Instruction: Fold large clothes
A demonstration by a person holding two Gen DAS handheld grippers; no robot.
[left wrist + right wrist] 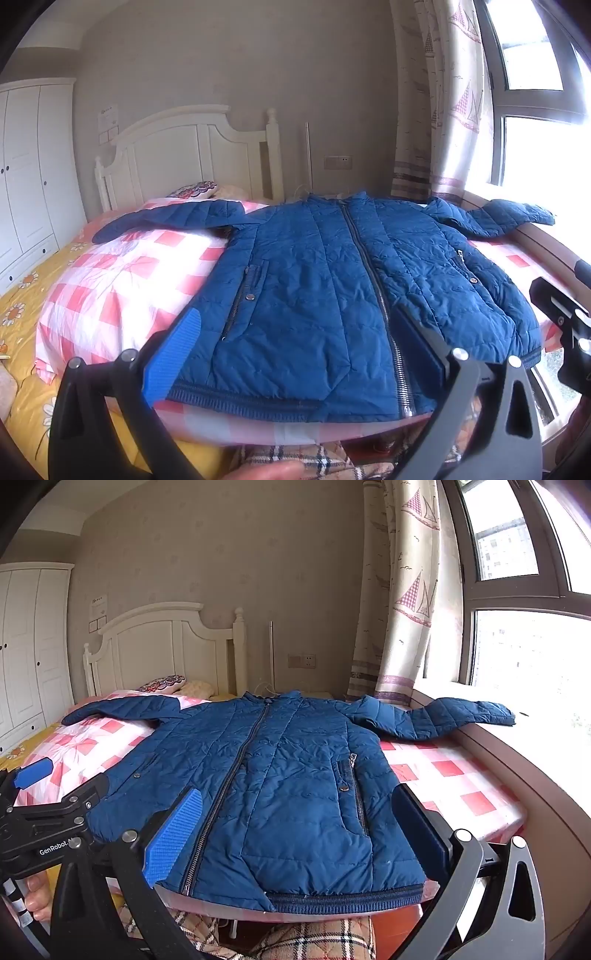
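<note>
A blue quilted jacket (332,280) lies flat and zipped on the bed, front up, hem toward me, both sleeves spread out. It also shows in the right wrist view (280,786). Its right sleeve (443,716) reaches onto the window sill. My left gripper (295,354) is open and empty, held just above the hem on the jacket's left half. My right gripper (299,838) is open and empty above the hem on the right half. The left gripper also shows at the left edge of the right wrist view (33,771).
The jacket rests on a pink checked quilt (122,280) over a yellow flowered sheet (22,306). A white headboard (184,155) and wardrobe (29,166) stand behind. A window sill (535,746) and curtain (399,602) run along the right. A plaid blanket (314,938) lies below.
</note>
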